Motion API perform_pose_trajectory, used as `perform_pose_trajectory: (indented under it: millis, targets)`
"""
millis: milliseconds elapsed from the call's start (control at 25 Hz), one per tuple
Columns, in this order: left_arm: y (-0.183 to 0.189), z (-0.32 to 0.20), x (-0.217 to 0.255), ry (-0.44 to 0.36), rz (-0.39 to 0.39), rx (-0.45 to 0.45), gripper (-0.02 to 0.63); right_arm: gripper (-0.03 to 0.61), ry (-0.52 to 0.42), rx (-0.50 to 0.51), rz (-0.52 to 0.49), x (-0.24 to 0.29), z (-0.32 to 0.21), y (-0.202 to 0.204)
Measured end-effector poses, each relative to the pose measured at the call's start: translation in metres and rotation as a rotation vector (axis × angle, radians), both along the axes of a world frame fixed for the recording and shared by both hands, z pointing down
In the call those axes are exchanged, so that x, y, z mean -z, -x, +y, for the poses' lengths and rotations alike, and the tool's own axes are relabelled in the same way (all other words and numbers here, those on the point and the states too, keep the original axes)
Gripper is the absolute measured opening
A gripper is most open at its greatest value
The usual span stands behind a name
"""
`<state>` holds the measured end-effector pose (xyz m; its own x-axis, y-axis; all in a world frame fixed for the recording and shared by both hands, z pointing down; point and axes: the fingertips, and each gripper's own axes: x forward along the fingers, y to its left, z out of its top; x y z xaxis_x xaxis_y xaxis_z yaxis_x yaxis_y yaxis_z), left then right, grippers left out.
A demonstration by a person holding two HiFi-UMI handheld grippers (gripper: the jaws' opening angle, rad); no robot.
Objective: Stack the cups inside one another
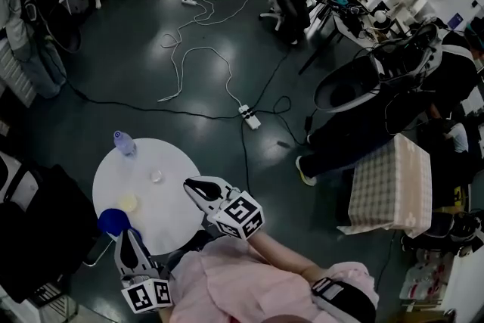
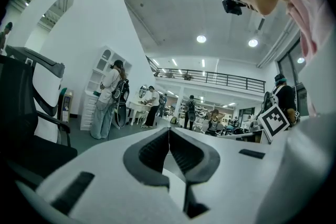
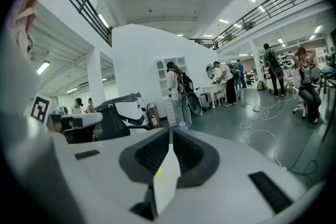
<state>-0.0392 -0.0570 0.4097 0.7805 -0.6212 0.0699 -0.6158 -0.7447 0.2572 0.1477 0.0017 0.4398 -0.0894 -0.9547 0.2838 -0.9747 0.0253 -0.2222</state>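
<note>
Nearest us, our left gripper [image 1: 126,237] hangs at the near-left edge of the round white table [image 1: 175,161], its jaws pressed together on nothing. The blue cup [image 1: 113,222] sits just left of its tip, with the small yellow cup [image 1: 128,202] just beyond. We judge this hand the closer to both. Our right gripper [image 1: 190,184], also clenched and empty, points left toward the clear cup [image 1: 156,176] at mid-table. The lilac cup [image 1: 124,141] stands alone at the far edge.
</note>
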Motion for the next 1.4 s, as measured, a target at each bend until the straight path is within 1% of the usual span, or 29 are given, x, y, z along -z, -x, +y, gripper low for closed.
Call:
perform_pose_trajectory:
  millis: [800, 960, 1040, 1160, 1400]
  targets:
    - [-0.010, 0.019, 0.004, -0.019, -0.002, -0.008, 0.018, 0.041, -0.004, -0.012, -0.004, 0.000, 0.021, -0.011]
    - [-0.020, 0.015, 0.004, -0.024, 0.004, -0.011, 0.018, 0.041, -0.006, -0.016, 0.001, 0.000, 0.019, -0.021]
    - [-0.025, 0.014, 0.002, -0.015, -0.008, -0.015, 0.018, 0.041, -0.003, -0.018, -0.009, -0.002, 0.018, -0.025]
    - [-0.026, 0.020, -0.002, 0.015, -0.041, -0.029, 0.018, 0.041, 0.014, -0.025, -0.043, -0.011, 0.026, -0.020]
    - [-0.038, 0.020, 0.004, 0.002, -0.002, -0.041, 0.018, 0.041, 0.001, -0.023, -0.025, -0.004, 0.025, -0.025]
